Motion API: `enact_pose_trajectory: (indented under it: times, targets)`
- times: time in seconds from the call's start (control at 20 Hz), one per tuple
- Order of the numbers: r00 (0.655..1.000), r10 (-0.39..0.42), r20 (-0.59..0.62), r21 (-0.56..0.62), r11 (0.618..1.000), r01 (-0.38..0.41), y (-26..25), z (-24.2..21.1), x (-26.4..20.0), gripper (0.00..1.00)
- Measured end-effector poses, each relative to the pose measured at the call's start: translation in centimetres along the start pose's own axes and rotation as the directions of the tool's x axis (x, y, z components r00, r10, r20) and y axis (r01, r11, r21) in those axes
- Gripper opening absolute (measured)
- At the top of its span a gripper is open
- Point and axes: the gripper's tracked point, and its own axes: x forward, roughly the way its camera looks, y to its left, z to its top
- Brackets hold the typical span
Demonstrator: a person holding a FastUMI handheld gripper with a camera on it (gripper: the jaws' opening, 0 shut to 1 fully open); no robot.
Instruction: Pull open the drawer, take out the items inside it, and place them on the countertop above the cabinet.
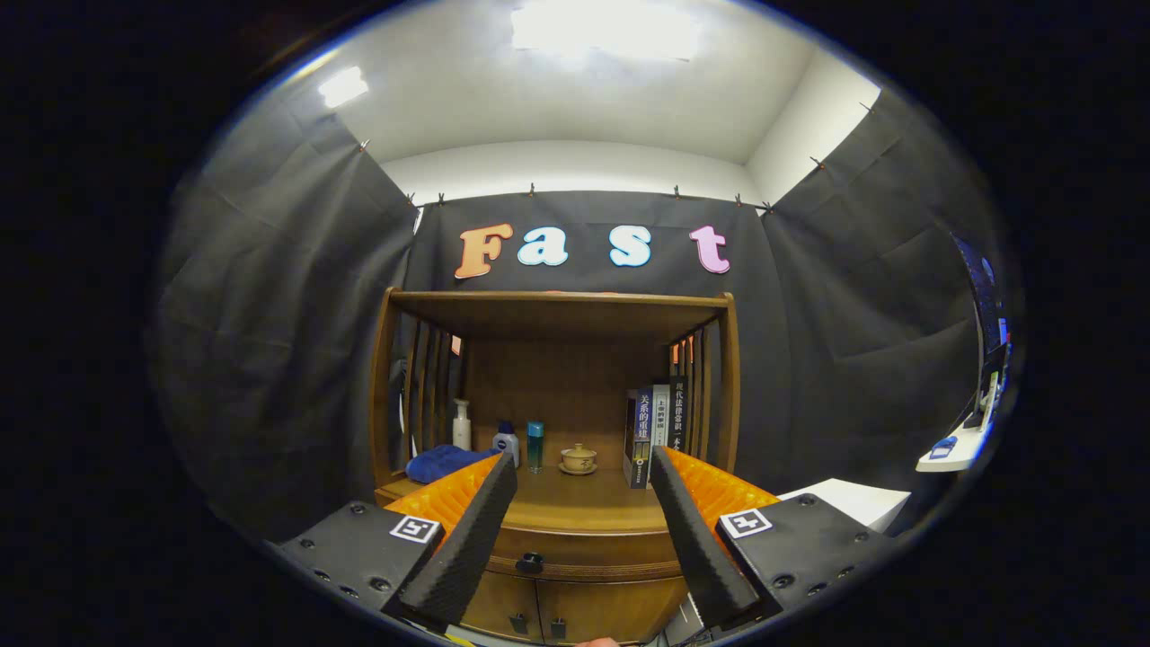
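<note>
A wooden cabinet [557, 314] with a slatted hutch stands straight ahead against the booth wall. Its drawer [584, 546] sits shut under the countertop [584, 503], with a small dark knob [529, 563] on its front, seen low between my fingers. My gripper [582, 463] is open, held back from the cabinet, with nothing between its fingers. On the countertop beyond the fingertips stand a white bottle [462, 424], a small white-and-blue bottle [506, 442], a teal bottle [535, 445] and a small lidded cup on a saucer [578, 459].
A folded blue cloth [442, 462] lies at the countertop's left end. Several upright books [654, 431] lean at its right end. Two cupboard doors [539, 611] sit below the drawer. A white table [853, 499] stands to the cabinet's right, with a monitor [984, 359] beyond.
</note>
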Motion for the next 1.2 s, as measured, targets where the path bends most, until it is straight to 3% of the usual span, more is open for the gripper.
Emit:
enact_pose_trajectory:
  times: [0.5, 0.95, 1.2]
  targets:
    - [0.982, -0.017, -0.186, 0.002, 1.000, 0.018, 5.4, -17.1, 7.7, 0.99]
    - [0.955, 0.004, -0.298, 0.049, 0.999, 0.011, 5.4, -25.7, 11.8, 0.99]
    - [0.947, -0.008, -0.321, 0.070, 0.997, 0.032, 5.2, -27.7, 13.3, 0.96]
